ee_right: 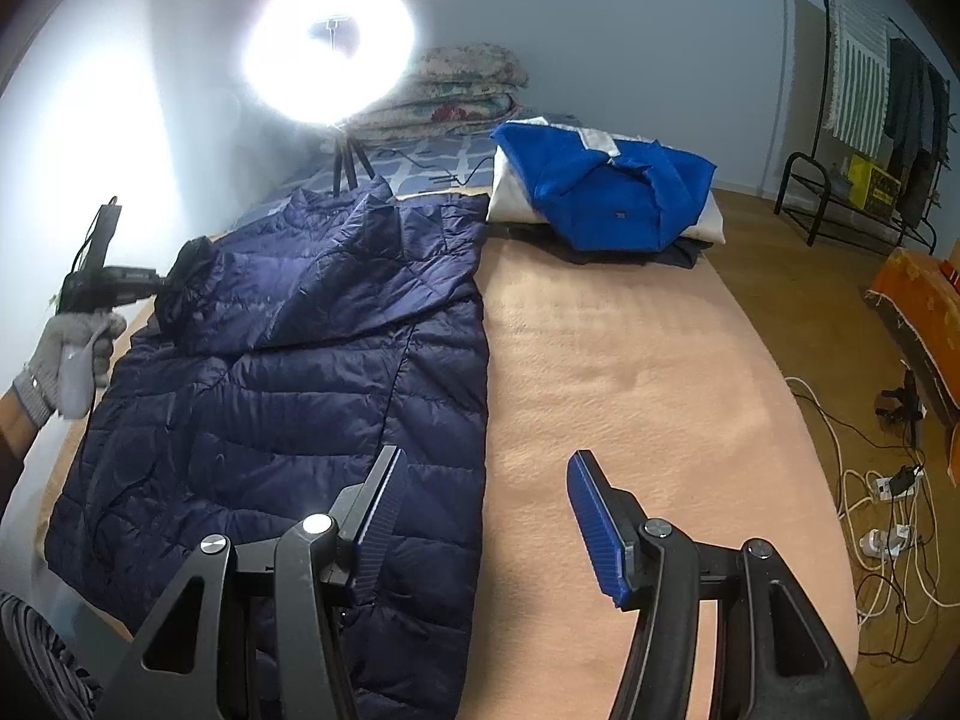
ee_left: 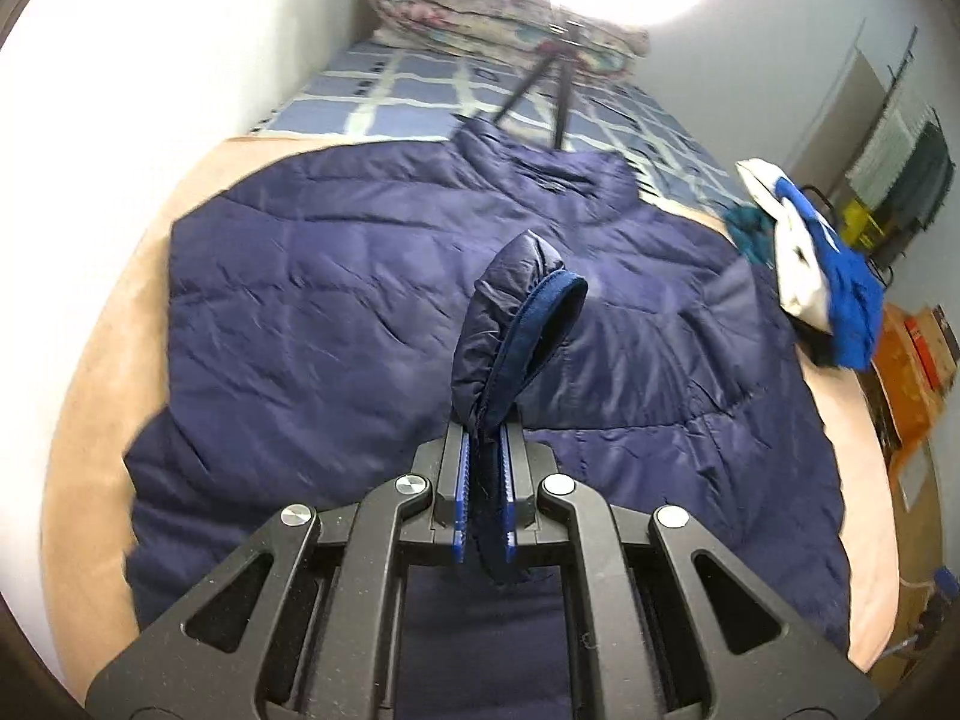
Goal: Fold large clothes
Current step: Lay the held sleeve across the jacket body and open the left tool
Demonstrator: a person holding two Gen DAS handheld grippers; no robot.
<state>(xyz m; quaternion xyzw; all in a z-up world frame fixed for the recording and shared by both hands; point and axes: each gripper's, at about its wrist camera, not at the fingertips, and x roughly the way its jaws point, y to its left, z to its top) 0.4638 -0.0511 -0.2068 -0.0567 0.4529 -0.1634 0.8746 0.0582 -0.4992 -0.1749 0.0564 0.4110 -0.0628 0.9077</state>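
A large navy quilted jacket (ee_left: pixel 336 276) lies spread on the tan blanket (ee_left: pixel 90 396) of a bed. My left gripper (ee_left: pixel 486 438) is shut on the jacket's sleeve cuff (ee_left: pixel 522 312) and holds it up above the jacket body. In the right wrist view the jacket (ee_right: pixel 288 396) lies at the left with one sleeve folded across it, and the left gripper (ee_right: pixel 153 288) holds the cuff at the far left. My right gripper (ee_right: pixel 486 510) is open and empty, low over the jacket's right edge and the blanket (ee_right: pixel 630 372).
A folded blue and white garment (ee_right: pixel 600 186) lies on dark clothes at the bed's far right. A ring light (ee_right: pixel 327 48) on a tripod and stacked floral quilts (ee_right: pixel 462 84) stand at the head. A clothes rack (ee_right: pixel 870 120), cables (ee_right: pixel 882 510) and an orange cloth are on the floor, right.
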